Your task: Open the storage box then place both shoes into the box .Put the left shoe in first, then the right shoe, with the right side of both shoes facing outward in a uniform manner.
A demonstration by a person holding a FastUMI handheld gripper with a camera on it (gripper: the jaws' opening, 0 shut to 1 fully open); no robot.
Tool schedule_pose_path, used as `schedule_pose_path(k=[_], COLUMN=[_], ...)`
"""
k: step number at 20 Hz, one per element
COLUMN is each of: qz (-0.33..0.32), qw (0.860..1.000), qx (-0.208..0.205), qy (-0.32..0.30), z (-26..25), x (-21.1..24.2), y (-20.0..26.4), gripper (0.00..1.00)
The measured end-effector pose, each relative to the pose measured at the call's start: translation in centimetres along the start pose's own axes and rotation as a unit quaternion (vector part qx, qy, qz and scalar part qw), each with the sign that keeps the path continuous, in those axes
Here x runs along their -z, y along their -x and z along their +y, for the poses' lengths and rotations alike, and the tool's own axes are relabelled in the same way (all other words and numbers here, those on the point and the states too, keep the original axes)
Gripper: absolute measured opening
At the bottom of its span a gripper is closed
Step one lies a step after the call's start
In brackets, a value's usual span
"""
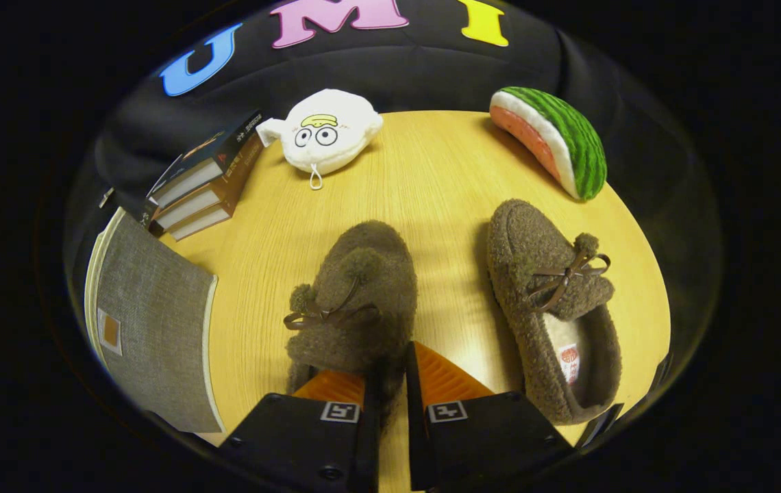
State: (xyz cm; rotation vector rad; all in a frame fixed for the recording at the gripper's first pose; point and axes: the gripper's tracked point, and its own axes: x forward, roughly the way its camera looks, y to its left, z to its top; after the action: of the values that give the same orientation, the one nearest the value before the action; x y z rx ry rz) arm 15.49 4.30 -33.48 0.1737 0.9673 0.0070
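Two brown fuzzy slippers with bows lie on the wooden table, toes pointing away from me. The left-hand shoe (356, 294) is right at my gripper (390, 373). One finger sits inside its opening and the other outside, so the gripper is shut on the shoe's right side wall. The other shoe (548, 301) lies to the right, beyond the fingers, its cream lining showing. The grey fabric storage box (151, 329) stands to the left of the held shoe. I see a flat grey panel with a small orange tag, and I cannot tell whether the box is open.
A stack of books (202, 181) lies beyond the box. A white plush toy (325, 133) and a watermelon-slice plush (551, 140) sit at the far edge of the round table (431, 178). Bare wood lies between the two shoes.
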Motion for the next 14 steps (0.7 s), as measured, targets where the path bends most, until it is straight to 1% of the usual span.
schedule_pose_path(k=[1, 2, 4, 7, 11, 14], qz=[0.0, 0.001, 0.007, 0.006, -0.017, -0.028], qw=[1.0, 1.0, 0.999, 0.998, 0.996, 0.995], qx=[-0.001, -0.004, -0.015, -0.032, -0.056, -0.07], qy=[-0.016, -0.024, -0.027, -0.047, -0.07, -0.066], z=[0.1, 0.2, 0.3, 0.5, 0.9, 1.3], x=[0.0, 0.0, 0.0, -0.6, -1.8, -2.1], y=[-0.1, -0.1, -0.1, 1.4, 5.1, 8.3], gripper=[0.17, 0.1, 0.06, 0.06, 0.06, 0.06])
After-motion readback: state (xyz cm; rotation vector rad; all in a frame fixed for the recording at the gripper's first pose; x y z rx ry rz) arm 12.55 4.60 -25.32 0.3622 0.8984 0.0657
